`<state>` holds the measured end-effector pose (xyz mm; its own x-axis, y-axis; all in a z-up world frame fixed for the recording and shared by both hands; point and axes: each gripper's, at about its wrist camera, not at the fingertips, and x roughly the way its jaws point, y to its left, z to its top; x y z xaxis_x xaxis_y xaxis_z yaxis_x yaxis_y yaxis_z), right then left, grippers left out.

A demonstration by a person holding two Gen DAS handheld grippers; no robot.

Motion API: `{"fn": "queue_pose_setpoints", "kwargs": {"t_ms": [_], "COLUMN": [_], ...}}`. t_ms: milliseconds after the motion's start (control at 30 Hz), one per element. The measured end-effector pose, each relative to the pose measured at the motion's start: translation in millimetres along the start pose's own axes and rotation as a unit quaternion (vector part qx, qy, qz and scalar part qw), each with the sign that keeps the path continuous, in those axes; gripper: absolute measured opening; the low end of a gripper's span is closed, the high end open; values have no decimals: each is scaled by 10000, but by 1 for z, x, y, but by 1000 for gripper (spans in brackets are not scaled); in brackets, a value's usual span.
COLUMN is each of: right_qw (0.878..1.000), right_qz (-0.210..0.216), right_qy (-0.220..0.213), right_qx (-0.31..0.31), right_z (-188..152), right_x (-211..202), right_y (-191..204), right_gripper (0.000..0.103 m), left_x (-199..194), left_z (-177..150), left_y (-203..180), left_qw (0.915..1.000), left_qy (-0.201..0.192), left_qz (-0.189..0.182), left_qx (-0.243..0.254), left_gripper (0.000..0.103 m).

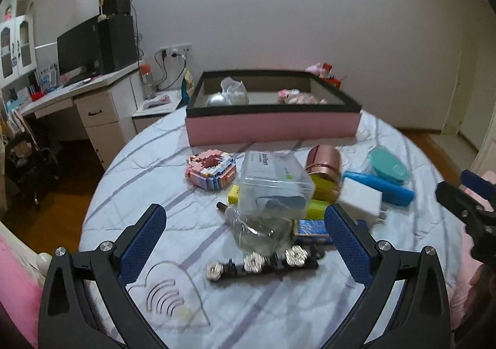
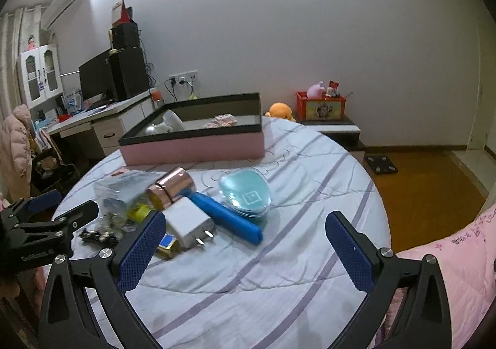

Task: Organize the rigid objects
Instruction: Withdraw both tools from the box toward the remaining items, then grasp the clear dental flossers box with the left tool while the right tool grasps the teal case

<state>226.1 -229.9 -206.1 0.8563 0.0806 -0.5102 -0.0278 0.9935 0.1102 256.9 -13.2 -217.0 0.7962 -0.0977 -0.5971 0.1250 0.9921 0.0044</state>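
Note:
A heap of small items lies mid-bed: a pink block model [image 1: 210,169], a clear plastic box [image 1: 272,176], a rose-gold tin [image 1: 323,164] [image 2: 173,186], a white charger [image 1: 362,198] [image 2: 189,226], a blue case [image 1: 384,186] [image 2: 226,217], a teal heart-shaped box [image 1: 387,164] [image 2: 246,195], a glass bottle [image 1: 257,229] and a black strip with shiny studs [image 1: 263,265]. My left gripper [image 1: 245,225] hangs open above the bottle and strip. My right gripper [image 2: 245,229] is open over bare sheet, right of the charger. The pink box with a black rim [image 1: 272,128] [image 2: 192,147] stands behind the heap and holds several things.
The bed sheet [image 2: 279,271] is striped lilac. A desk with a monitor [image 1: 80,48] stands at the left, wooden floor [image 2: 427,194] lies to the right. A red crate [image 2: 319,105] sits on a low stand by the wall. A pink quilt [image 2: 458,271] lies at right.

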Motion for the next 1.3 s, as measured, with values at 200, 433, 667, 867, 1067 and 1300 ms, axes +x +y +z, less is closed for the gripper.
{"fn": "queue_pose_setpoints", "kwargs": {"t_ms": [200, 433, 667, 867, 1067, 1300], "right_qw": [9998, 9994, 9988, 9984, 9980, 9969], "right_qz": [-1, 51, 94, 67, 86, 112], "right_qy": [189, 323, 463, 553, 632, 781], "right_qx": [67, 84, 85, 31, 21, -41], "right_z": [5, 14, 15, 15, 15, 21], "right_x": [26, 47, 59, 63, 67, 80], "right_y": [-14, -23, -24, -22, -20, -21], "right_gripper": [103, 103, 103, 103, 103, 103], "left_x": [35, 55, 64, 70, 59, 36], "left_z": [11, 20, 26, 24, 25, 20], "left_y": [-7, -14, -16, -19, -13, 1], "left_qw": [9993, 9979, 9972, 9959, 9973, 9980], "left_qy": [340, 593, 670, 783, 627, 503], "left_qz": [-100, -89, -106, -125, -83, 64], "left_qx": [83, 237, 306, 439, 373, 380], "left_gripper": [103, 101, 82, 62, 61, 61]}}
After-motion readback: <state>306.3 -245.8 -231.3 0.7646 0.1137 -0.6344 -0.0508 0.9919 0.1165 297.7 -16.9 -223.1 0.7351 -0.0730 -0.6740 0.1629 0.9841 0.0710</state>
